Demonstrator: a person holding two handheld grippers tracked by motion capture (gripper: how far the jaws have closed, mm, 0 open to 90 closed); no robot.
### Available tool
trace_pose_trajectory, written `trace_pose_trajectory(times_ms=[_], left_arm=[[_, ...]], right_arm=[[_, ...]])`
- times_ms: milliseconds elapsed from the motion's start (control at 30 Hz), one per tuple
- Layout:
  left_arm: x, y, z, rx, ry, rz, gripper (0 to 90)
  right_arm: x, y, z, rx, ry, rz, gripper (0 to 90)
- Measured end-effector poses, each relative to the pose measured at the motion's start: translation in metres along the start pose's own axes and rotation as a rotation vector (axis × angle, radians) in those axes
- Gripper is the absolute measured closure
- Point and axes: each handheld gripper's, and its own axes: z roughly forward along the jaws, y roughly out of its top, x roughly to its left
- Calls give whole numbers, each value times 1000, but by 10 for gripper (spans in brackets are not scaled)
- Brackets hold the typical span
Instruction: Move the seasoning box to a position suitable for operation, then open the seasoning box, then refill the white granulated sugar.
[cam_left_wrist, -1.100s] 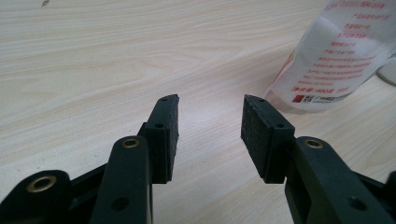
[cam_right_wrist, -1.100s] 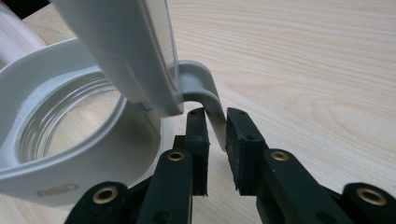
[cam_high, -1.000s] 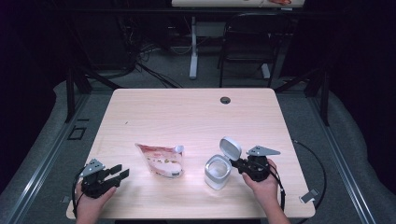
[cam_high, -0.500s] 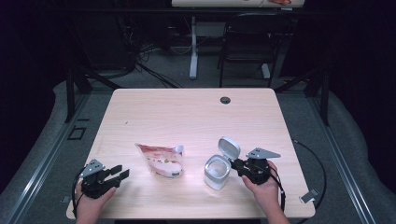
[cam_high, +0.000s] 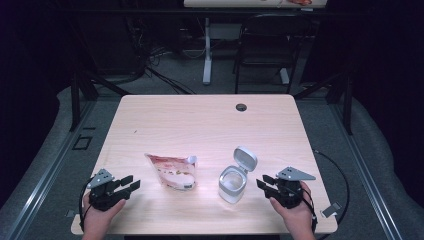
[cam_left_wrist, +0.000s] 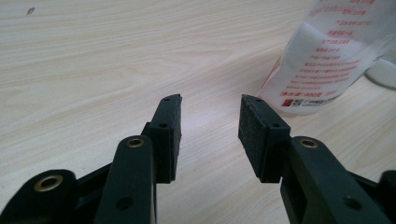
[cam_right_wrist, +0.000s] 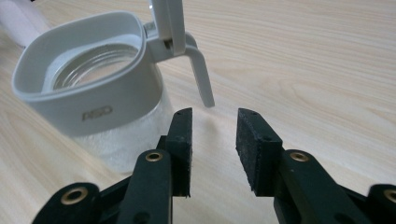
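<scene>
The right gripper (cam_high: 266, 183) sits just beside a glass jar (cam_high: 232, 182), its jaws spread with nothing between them, having just been opening. The jar has a white square collar, and its flip lid (cam_high: 245, 159) stands open. The left gripper (cam_high: 128, 183), jaws also spread and empty though lately closing a little, points at a red-and-white printed pouch (cam_high: 172, 171) lying near the jar on the wooden table (cam_high: 200, 120).

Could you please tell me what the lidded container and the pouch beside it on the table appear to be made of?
The square container with the flipped-up lid seems to have a matt grey plastic collar and lid above a clear body, glass or clear plastic, judging by the see-through, glinting ring inside. The white pouch printed in red looks like thin, glossy plastic film: it creases and catches light. The light wooden table shows printed-looking grain, perhaps laminate.
</scene>
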Motion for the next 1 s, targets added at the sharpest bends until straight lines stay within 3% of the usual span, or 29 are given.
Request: trace_pose_trajectory(times_ms=[67,300,500,733,1000], left_arm=[[-2,1,0,3,2,13,594],[-5,3,3,-15,-13,-2,558],[-6,2,3,-18,-31,-15,546],[-8,2,1,-28,-28,-27,551],[-18,6,3,-21,-37,3,548]], right_arm=[[1,-3,-5,-7,-4,0,656],[4,-8,-15,-37,-19,-21,652],[2,-10,-9,-40,-40,-33,612],[5,-11,-2,-32,-30,-62,562],[9,-11,1,-57,-58,-120,503]])
